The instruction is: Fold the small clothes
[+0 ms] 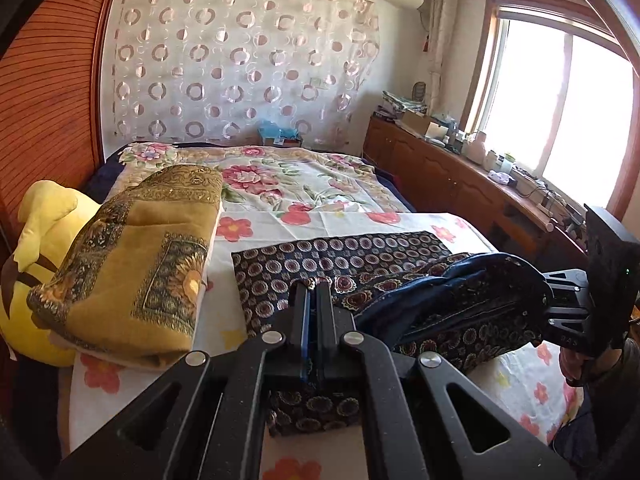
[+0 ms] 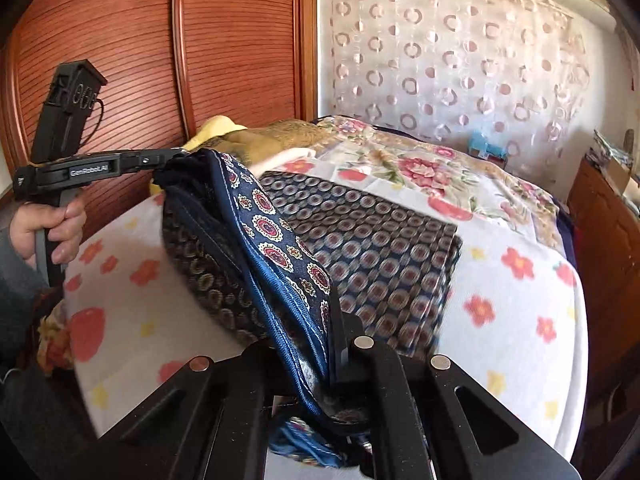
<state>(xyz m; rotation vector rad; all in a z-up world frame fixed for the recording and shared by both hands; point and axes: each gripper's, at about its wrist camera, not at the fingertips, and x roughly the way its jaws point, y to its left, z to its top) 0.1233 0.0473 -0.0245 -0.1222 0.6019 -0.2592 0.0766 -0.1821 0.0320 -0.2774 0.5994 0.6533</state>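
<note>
A small dark blue patterned garment (image 1: pixel 452 304) with red and gold medallions is held up between both grippers above the bed. My left gripper (image 1: pixel 314 292) is shut on one end of it; it also shows in the right wrist view (image 2: pixel 168 160). My right gripper (image 2: pixel 334 320) is shut on the other end (image 2: pixel 280 248); it also shows in the left wrist view (image 1: pixel 552 300). The cloth sags between them. Behind it a folded dark patterned garment (image 2: pixel 372 256) lies flat on the bed, and it also shows in the left wrist view (image 1: pixel 340 254).
The bed has a white flowered sheet (image 2: pixel 516 300). A folded mustard blanket (image 1: pixel 140 264) and a yellow plush toy (image 1: pixel 44 216) lie at its left. A wooden wardrobe (image 2: pixel 160 48) stands left, a low cabinet with clutter (image 1: pixel 460 176) right under the window.
</note>
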